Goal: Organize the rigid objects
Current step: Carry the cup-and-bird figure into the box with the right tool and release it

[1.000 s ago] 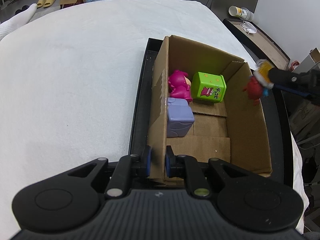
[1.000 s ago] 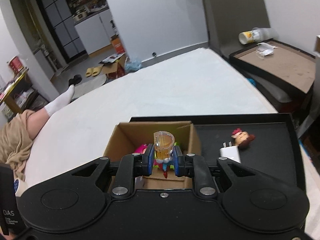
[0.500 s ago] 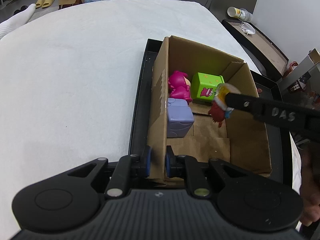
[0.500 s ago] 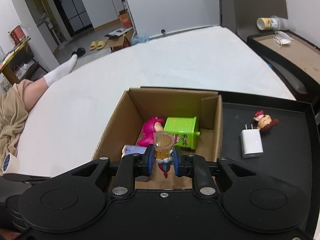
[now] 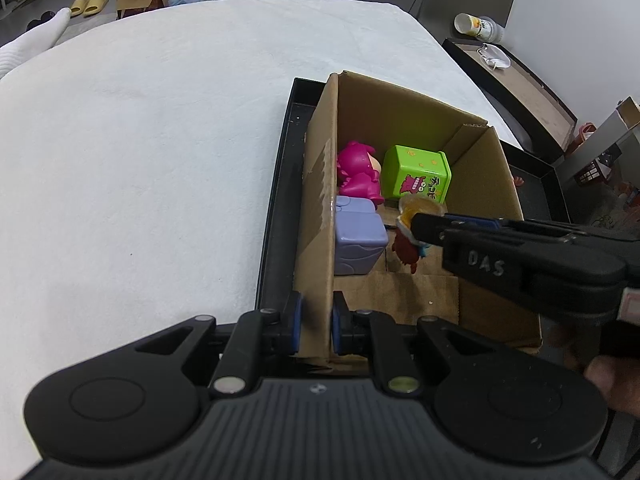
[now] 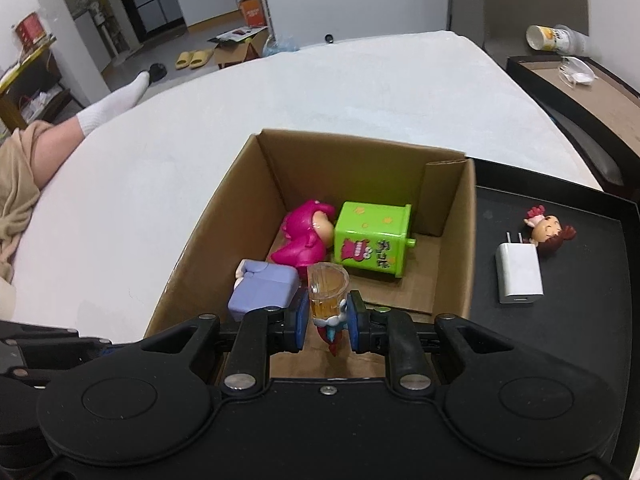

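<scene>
Placement step is proceeding: right gripper, clamping a small red figurine with clear amber cap, is hovering inside the cardboard box beside the lilac block, left gripper pinching the box wall; next, releasing onto bare floor.

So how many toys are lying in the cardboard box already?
3: the pink figure against the left wall, the green box toy beside it, the purple block nearer. Others may be hidden.

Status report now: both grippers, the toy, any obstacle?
Left gripper shut on box wall. Right gripper shut on toy figure, over box floor. Purple box close beside.
</scene>
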